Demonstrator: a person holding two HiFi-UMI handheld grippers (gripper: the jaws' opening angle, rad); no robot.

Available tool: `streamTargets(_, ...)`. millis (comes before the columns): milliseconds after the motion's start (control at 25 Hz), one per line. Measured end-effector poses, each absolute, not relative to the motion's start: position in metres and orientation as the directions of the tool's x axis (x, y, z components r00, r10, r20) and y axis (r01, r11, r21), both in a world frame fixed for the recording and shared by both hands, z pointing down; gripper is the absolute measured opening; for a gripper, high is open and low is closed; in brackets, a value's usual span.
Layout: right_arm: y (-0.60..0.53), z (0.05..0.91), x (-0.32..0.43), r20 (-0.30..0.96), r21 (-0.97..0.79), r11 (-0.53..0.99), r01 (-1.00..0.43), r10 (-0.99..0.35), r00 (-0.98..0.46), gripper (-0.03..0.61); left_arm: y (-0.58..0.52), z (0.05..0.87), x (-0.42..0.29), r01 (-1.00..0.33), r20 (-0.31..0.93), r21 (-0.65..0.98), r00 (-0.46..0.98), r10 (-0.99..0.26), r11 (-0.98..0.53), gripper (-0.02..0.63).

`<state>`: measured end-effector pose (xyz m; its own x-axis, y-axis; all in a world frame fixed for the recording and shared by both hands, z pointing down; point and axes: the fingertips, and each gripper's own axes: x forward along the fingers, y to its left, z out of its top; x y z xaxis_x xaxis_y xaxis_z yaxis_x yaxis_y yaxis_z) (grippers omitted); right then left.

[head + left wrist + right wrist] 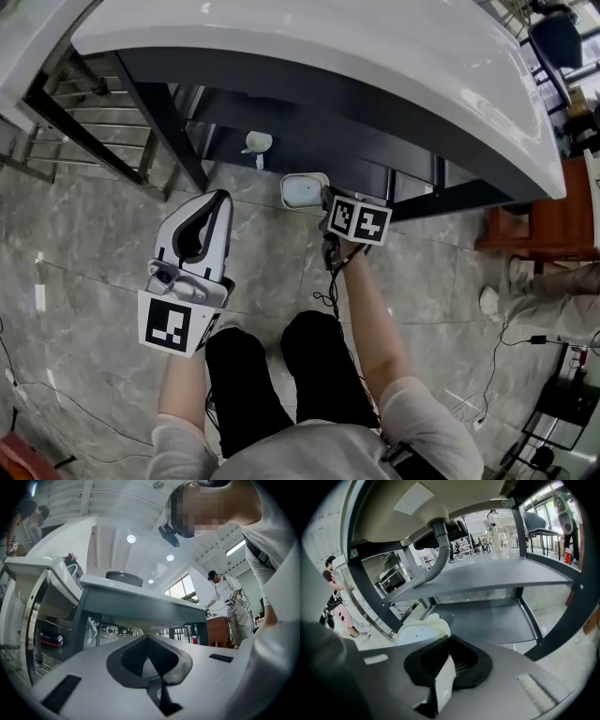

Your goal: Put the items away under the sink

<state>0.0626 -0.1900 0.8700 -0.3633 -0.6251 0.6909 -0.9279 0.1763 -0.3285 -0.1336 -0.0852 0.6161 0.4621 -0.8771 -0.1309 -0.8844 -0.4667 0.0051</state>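
Head view: white tub [302, 191] down low, just in front of the sink [394, 66], with the right gripper [328, 199] on it. Left gripper view: left gripper [149, 638] pressed together, nothing held. Right gripper view: jaws pinching the tub's thin wall. Looks like light, bendy plastic; best taken gently by the rim.

White item [256, 142] on dark shelf [314, 155]

counter [394, 66] above shelf [309, 155] | small item [255, 142] on shelf, behind and left of container [305, 190] | container at shelf's front edge, its wall between right tool [326, 201] jaws | left tool [221, 197] left of container, over floor [84, 244] | rack [94, 112] left of counter
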Motion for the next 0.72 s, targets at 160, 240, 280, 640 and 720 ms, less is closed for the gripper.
streamTargets(160, -0.204, 0.912, 0.065, 0.679, -0.33, 0.169, -0.928, -0.641, -0.359, 0.02, -0.092, 0.665, -0.129, -0.882, -0.103, -0.002, 0.469, -0.877, -0.471, 0.002)
streamTargets(240, -0.214, 0.929, 0.065, 0.667, -0.335, 0.168, -0.927, -0.652, -0.359, 0.02, -0.097, 0.681, -0.128, -0.882, -0.119, -0.014, 0.469, -0.875, -0.471, 0.002)
streamTargets(280, -0.219, 0.937, 0.065, 0.662, -0.339, 0.166, -0.926, -0.657, -0.36, 0.02, -0.1, 0.688, -0.128, -0.882, -0.134, -0.021, 0.469, -0.873, -0.47, 0.003)
streamTargets(640, -0.256, 0.995, 0.069, 0.644, -0.355, 0.134, -0.925, -0.683, -0.346, 0.02, -0.117, 0.738, -0.129, -0.883, -0.185, -0.056, 0.468, -0.864, -0.466, 0.002)
streamTargets(720, -0.264, 1.004, 0.072, 0.645, -0.358, 0.118, -0.926, -0.686, -0.336, 0.02, -0.119, 0.745, -0.128, -0.881, -0.187, -0.06, 0.472, -0.861, -0.47, 0.003)
